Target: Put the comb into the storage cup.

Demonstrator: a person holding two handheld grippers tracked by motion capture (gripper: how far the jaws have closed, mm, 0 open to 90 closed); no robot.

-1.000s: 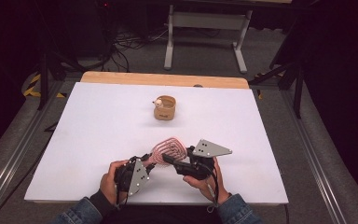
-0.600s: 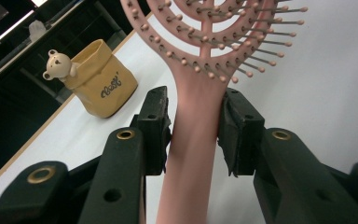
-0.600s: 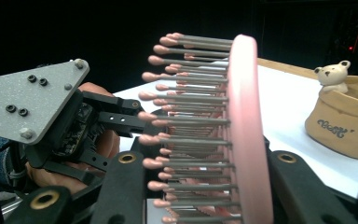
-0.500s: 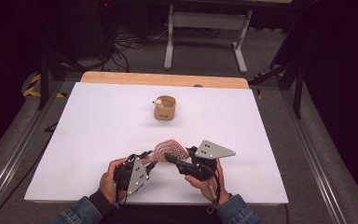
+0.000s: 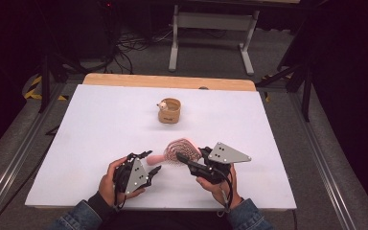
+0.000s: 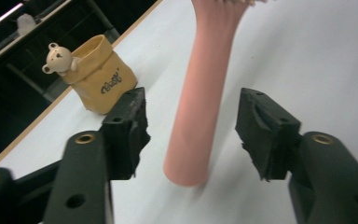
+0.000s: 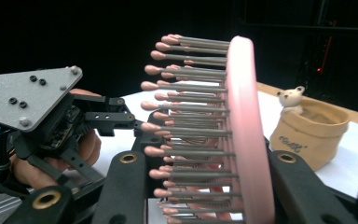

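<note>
White table, right gripper clamping pink hairbrush, left gripper just opened beside handle, bear cup beyond

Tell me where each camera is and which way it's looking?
High view: up above the person's side, looking forward and down on the white table; both hands, left gripper and right gripper show.
Left gripper view: rides the left gripper, looking along its open fingers at the pink hairbrush handle between them, untouched.
Right gripper view: rides the right gripper, whose fingers clamp the brush head; the left hand shows beyond.
All three share the hairbrush and the bear pouch.
</note>
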